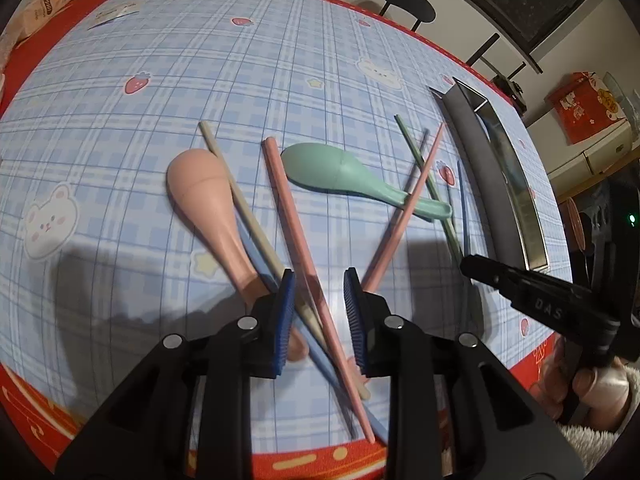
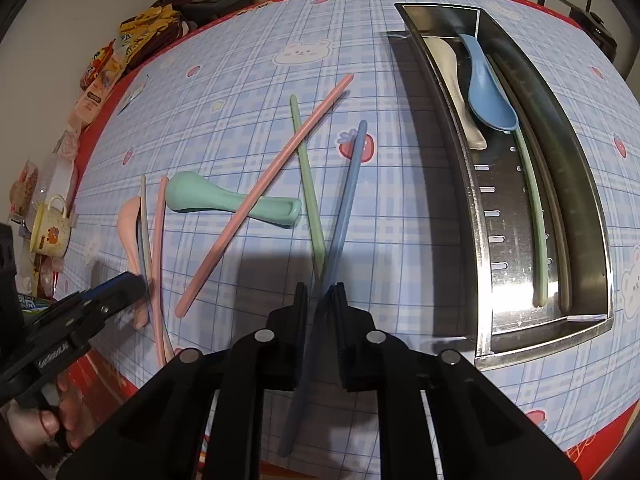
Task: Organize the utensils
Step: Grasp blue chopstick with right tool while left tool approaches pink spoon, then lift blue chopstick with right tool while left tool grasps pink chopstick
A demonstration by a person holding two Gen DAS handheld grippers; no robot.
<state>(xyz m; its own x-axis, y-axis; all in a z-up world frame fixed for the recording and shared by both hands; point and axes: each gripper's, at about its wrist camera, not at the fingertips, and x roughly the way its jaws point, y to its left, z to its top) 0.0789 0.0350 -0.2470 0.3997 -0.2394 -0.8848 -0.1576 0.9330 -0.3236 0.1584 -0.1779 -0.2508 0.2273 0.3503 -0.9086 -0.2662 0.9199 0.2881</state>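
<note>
The right tool (image 2: 320,296) is clamped on the blue chopstick (image 2: 346,200), whose long axis runs roughly parallel to the metal tray (image 2: 484,240) just to its right.

Left gripper (image 1: 320,312): matte black angular arms, triangular cut-outs, four round silver pivot pins.
Left pads (image 1: 286,320): blue, finely ribbed, on the inner faces of the fingers.
Right gripper (image 2: 320,300): same black linkage; four silver pins; dark pads seen edge-on.
Marking: raised letters "DAS" on the right gripper's black side, seen from the left wrist.
Sleeve (image 1: 600,440): pale fluffy fleece at the right hand.
</note>
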